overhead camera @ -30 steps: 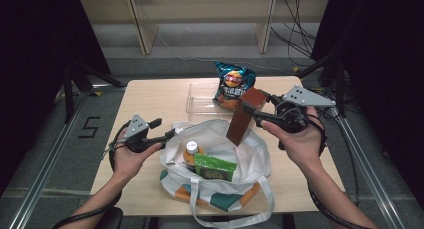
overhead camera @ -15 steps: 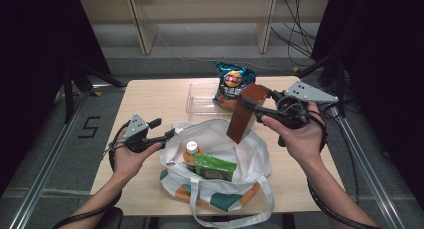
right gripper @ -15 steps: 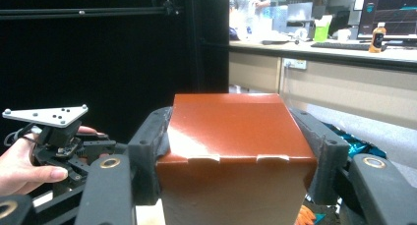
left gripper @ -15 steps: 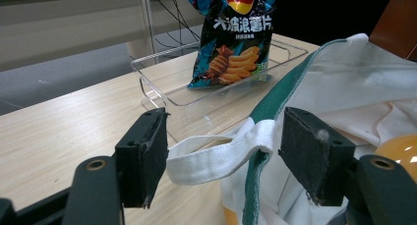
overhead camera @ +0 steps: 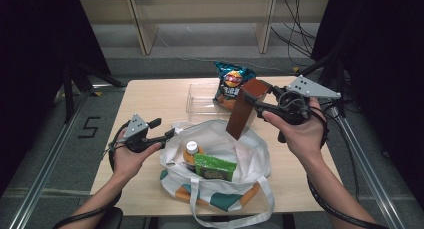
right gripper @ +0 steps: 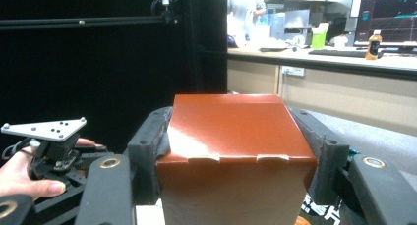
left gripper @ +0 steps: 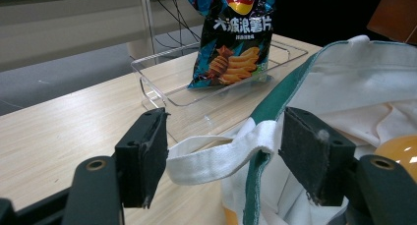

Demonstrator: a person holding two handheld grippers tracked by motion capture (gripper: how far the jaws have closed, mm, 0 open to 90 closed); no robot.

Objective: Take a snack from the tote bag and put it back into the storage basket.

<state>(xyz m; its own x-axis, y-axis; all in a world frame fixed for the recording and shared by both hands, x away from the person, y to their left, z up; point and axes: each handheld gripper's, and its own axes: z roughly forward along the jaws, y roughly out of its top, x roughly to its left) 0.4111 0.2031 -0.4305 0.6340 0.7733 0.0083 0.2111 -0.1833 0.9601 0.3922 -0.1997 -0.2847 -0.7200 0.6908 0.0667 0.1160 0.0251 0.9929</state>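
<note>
A white tote bag with teal trim (overhead camera: pixel 235 149) lies open on the wooden table (overhead camera: pixel 150 96). Inside it stand an orange bottle with a white cap (overhead camera: pixel 191 150) and a green carton (overhead camera: pixel 215 167). My left gripper (overhead camera: pixel 171 134) is open at the bag's left rim. In the left gripper view the bag's white strap (left gripper: pixel 216 156) lies loosely between the jaws of that gripper (left gripper: pixel 221 136). My right gripper (overhead camera: pixel 257 105) is shut on a tall brown box (overhead camera: pixel 242 114), held tilted in the air above the bag's far right rim. In the right gripper view the box (right gripper: pixel 231 151) sits between the jaws.
A clear plastic tray (overhead camera: pixel 202 96) sits at the table's far middle with a blue bag of chips (overhead camera: pixel 231 83) standing in it. The bag covers the table's near middle. Dark frame posts and cables stand around the table.
The right gripper with the brown box has risen very slightly. The left gripper and the bag have stayed as they were.
</note>
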